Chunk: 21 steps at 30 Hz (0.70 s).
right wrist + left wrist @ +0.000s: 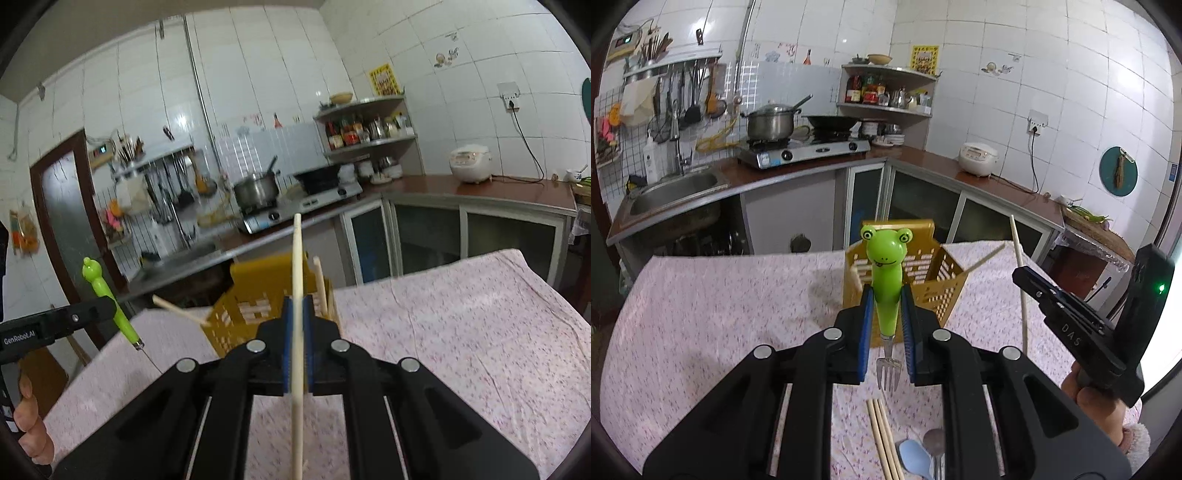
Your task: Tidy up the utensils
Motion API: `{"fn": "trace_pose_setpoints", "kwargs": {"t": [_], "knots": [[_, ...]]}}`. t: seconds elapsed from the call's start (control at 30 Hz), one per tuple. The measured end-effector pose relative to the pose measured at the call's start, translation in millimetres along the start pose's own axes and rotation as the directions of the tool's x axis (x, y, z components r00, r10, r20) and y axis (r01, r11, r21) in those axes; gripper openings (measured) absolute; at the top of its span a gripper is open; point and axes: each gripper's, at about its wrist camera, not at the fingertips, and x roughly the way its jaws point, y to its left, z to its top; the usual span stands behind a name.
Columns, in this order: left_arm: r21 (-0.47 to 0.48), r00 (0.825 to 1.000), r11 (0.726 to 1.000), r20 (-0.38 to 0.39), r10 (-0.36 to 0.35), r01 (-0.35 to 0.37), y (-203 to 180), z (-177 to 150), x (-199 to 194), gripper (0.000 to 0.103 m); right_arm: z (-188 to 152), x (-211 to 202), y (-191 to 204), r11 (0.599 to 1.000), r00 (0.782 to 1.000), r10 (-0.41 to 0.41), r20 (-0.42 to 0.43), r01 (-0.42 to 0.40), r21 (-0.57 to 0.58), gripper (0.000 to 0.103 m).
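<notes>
Plastic frog-headed fork [885, 291], slim wooden chopstick [297, 314]

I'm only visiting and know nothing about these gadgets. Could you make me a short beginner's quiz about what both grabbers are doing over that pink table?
1. True or false: the left gripper holds the frog-handled fork with its prongs pointing down.
2. What does the right gripper clamp? A) a chopstick B) a blue spoon C) a pot lid
3. Fill in: the yellow basket already holds some ____.

Key:
1. True
2. A: the chopstick
3. Chopsticks; more chopsticks, a blue spoon and a metal spoon lie on the tablecloth.
</notes>
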Motion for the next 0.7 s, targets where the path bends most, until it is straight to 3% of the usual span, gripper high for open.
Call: {"fn": "trace_pose_setpoints", "kwargs": {"t": [0.2, 0.4, 0.5, 0.57, 0.7], "knots": [[0.008, 1.000, 1.000, 0.026, 0.001, -0.001, -3.4, 17.2, 2.0, 0.014, 9.0, 2.7, 6.1, 0.999, 0.994, -0.011, 0.112, 0.015, -0.035, 0.006], [0.007, 1.000, 1.000, 0.023, 0.012, -0.013, 1.8, 17.7, 10.6, 0.014, 13.0, 2.7, 13.5, 0.994, 0.987, -0.050, 0.153, 0.064, -0.089, 0.006], [-0.009, 1.000, 1.000, 0.018, 0.010, -0.010, 6.3, 17.7, 16.8, 0.014, 14.9, -7.9, 15.1, 0.993, 0.968, -0.032, 0.250, 0.059, -0.102, 0.006], [-0.011, 1.000, 1.000, 0.014, 0.008, -0.008, 8.0, 18.1, 20.8, 0.014, 15.2, -16.5, 17.8, 0.990, 0.942, -0.029, 0.335, 0.072, -0.117, 0.006], [-0.015, 1.000, 1.000, 0.021, 0.004, -0.004, 8.5, 22.1, 26.5, 0.014, 19.9, -18.0, 21.5, 0.990, 0.917, -0.003, 0.398, 0.059, -0.130, 0.006]]}}
